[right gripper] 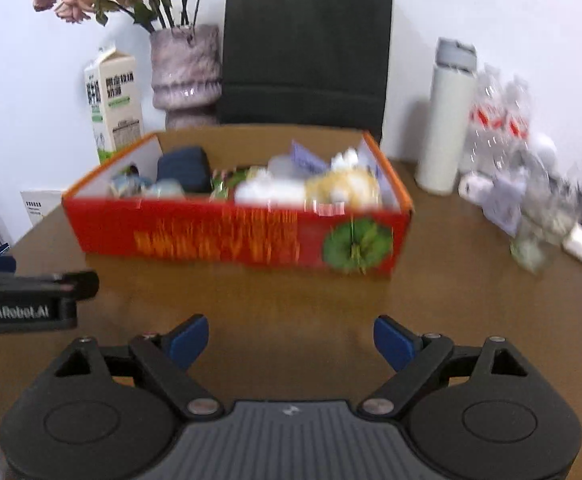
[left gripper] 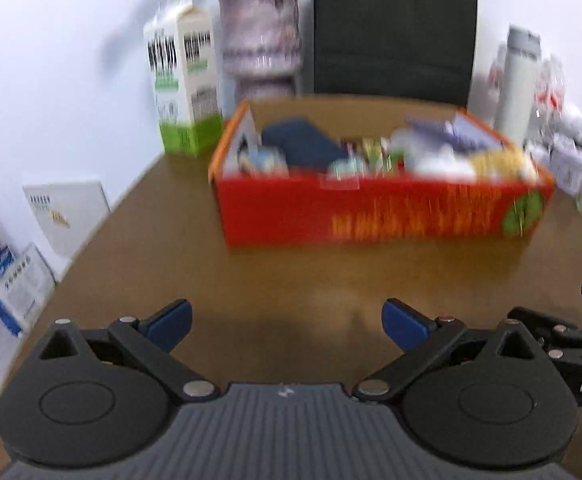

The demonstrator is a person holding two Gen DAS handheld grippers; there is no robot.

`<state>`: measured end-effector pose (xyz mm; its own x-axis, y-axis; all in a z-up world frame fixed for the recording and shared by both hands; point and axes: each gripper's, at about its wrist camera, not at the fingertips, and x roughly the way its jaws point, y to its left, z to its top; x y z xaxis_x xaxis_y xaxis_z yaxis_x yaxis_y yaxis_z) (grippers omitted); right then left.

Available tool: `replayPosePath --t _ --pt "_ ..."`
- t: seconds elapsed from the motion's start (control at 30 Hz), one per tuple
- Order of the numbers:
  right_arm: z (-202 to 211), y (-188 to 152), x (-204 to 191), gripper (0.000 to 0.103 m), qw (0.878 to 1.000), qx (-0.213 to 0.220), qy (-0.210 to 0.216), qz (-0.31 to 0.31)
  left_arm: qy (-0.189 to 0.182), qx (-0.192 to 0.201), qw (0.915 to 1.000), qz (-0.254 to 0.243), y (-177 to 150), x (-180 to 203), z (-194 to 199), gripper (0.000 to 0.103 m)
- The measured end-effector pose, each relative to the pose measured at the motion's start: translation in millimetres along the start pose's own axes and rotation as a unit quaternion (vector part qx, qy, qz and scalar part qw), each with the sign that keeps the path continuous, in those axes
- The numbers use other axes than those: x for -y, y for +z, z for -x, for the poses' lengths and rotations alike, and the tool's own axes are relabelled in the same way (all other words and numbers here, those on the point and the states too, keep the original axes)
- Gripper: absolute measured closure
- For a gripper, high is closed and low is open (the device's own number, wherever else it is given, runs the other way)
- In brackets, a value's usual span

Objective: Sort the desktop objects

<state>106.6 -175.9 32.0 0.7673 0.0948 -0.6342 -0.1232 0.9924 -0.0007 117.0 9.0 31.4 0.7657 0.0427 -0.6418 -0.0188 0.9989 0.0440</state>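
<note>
Left wrist view: the left gripper (left gripper: 287, 322) hangs empty, its fingers spread wide, short of the red box (left gripper: 375, 208) crammed with small objects. The right gripper (right gripper: 290, 340), beside it, likewise gapes, holding nothing.

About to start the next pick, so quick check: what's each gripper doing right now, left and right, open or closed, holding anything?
Left gripper: open, holding nothing, over the table.
Right gripper: open, holding nothing, facing the red box.
</note>
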Motion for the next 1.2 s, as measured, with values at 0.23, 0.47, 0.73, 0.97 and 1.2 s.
replayPosePath --t 0.23,0.47,0.73,0.97,1.2 --pt "12 -48 0 0.011 1.0 -0.027 -0.002 -0.012 -0.011 -0.023 0.9996 -0.01 -48 -3 19 0.0" --pt "38 -77 -5 0.0 1.0 -0.011 0.002 -0.012 -0.026 -0.008 0.9995 -0.016 -80 -2 50 0.0" --pt "62 -95 -9 0.0 1.0 -0.007 0.013 -0.004 -0.026 0.008 0.9996 -0.004 -101 -2 71 0.0" --pt "65 -97 -9 0.0 1.0 -0.008 0.012 -0.003 -0.025 0.006 0.9997 0.0 -101 -1 71 0.0" --pt "65 -97 -9 0.0 1.0 -0.008 0.008 -0.009 -0.025 0.006 0.9997 -0.001 -102 -2 71 0.0"
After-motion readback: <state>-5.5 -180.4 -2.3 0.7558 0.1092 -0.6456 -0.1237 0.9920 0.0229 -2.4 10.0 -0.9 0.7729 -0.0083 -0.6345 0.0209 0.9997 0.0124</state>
